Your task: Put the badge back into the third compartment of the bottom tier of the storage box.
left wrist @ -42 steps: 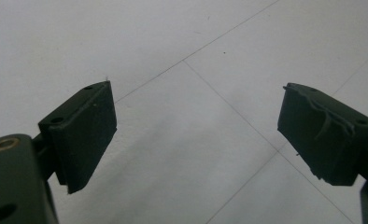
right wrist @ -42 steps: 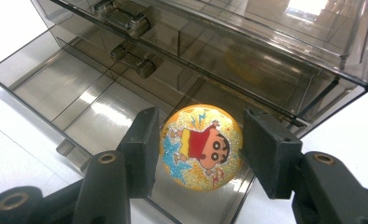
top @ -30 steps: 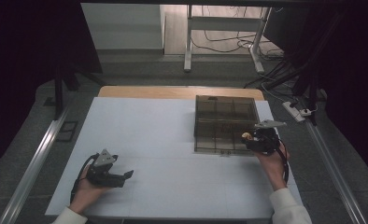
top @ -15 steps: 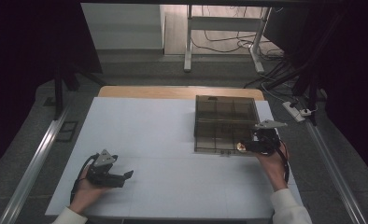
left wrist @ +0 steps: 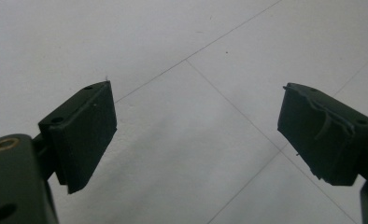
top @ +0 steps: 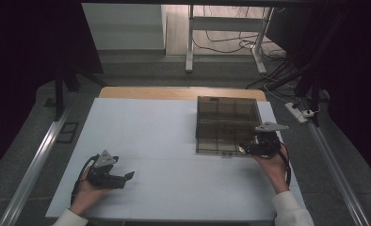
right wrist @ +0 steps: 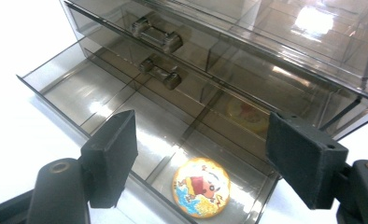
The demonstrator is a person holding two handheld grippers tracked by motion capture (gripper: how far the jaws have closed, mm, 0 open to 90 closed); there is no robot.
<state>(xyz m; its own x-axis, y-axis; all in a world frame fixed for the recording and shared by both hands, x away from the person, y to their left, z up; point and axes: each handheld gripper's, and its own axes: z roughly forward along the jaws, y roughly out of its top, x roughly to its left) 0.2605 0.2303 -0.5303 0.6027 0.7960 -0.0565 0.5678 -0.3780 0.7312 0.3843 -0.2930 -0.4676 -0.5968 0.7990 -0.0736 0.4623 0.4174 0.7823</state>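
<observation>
Right gripper, jaws wide and empty, hovers over a round cartoon badge in the open drawer.

The badge lies in the near compartment of the smoked organiser, at two o'clock on the table. Probably placed; pushing the drawer in seems next. Left gripper rests spread and empty at seven o'clock.

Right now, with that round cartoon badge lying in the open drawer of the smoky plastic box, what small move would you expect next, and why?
Probably the right gripper backs away and nudges the pulled-out drawer of the smoky transparent plastic drawer box shut. Its jaws stand open and empty, and the round cartoon badge already lies flat in a front compartment. The left gripper is open over bare white tabletop.
</observation>
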